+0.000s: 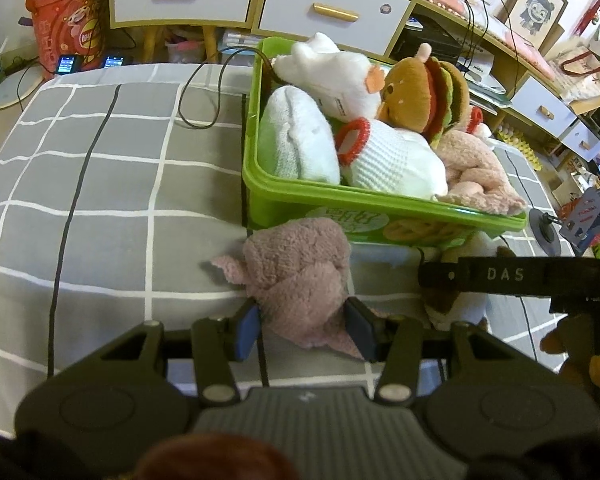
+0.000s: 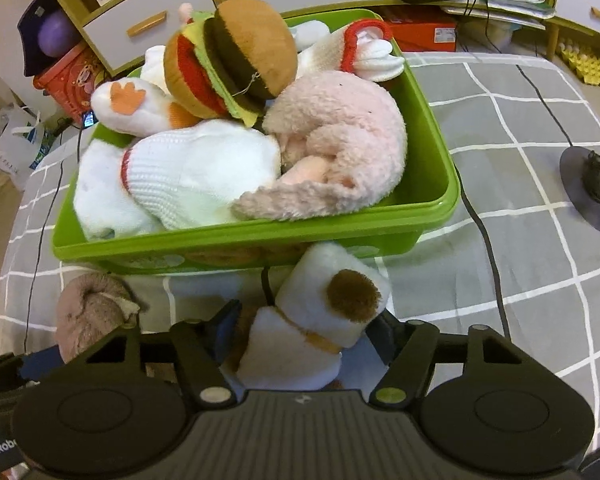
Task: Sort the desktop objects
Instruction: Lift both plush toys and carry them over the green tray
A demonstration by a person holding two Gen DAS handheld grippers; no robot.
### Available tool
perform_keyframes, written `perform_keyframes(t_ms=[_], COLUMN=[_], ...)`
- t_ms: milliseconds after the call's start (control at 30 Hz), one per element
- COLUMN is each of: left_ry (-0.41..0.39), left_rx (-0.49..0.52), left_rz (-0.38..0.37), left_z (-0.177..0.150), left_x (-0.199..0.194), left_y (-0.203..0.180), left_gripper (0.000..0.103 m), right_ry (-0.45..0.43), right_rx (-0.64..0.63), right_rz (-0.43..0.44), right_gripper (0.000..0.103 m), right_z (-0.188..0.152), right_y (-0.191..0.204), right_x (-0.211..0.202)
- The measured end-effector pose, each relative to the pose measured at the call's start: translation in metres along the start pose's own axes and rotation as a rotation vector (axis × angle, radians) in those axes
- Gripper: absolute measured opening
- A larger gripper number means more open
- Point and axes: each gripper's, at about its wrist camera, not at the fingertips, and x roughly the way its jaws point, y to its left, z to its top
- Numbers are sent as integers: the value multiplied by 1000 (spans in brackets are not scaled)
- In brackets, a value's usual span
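Plush toys, assorted, on a grey checked bedcover [image 1: 100,184]. Listed left to right.

Mauve fleece toy [image 1: 300,276]: lies at 6 o'clock of the green bin [image 1: 380,216], just beside its wall. Left hand-held gripper [image 1: 306,330] is clamped narrowly on its lower folds, blue pads [image 1: 247,332] pressing in. Judged light, limp and compressible; it should droop when lifted, so a bite through the bulk of the body suits better than an ear or edge.

Green bin: already crowded with a white duck [image 1: 328,72], burger plush [image 1: 424,92], white knit pieces [image 1: 392,160] and a pink plush [image 2: 340,136] that overhangs the rim.

White-and-brown dog plush [image 2: 324,312]: at 6 o'clock of the bin, right of the mauve toy, between the jaws of the right hand-held gripper [image 2: 304,336], set fairly wide; whether the pads press cannot be told. Soft, light, not fragile; take it across the torso.

Writing: "DAS" on the right gripper's finger; "GenRob…" on a gripper body; bin label unreadable.
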Motion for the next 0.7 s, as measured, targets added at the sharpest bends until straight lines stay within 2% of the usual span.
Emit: perform_keyframes(t_ms=[267,500,700], left_ry=[-25,-68,-97], left_rx=[-3,9,-15], left_rz=[-11,-4,-50], left_z=[4,17,30], left_x=[-14,-30,-43], left_y=[-3,-8,-13], left_gripper=[46,46,46], right_ry=[-21,-96,-151], right_rx=[22,55,103], right_rz=[13,51,102], right_gripper=[65,65,65], right_z=[4,13,27], right_y=[-8,-24,-32], right_x=[-25,-63,-85])
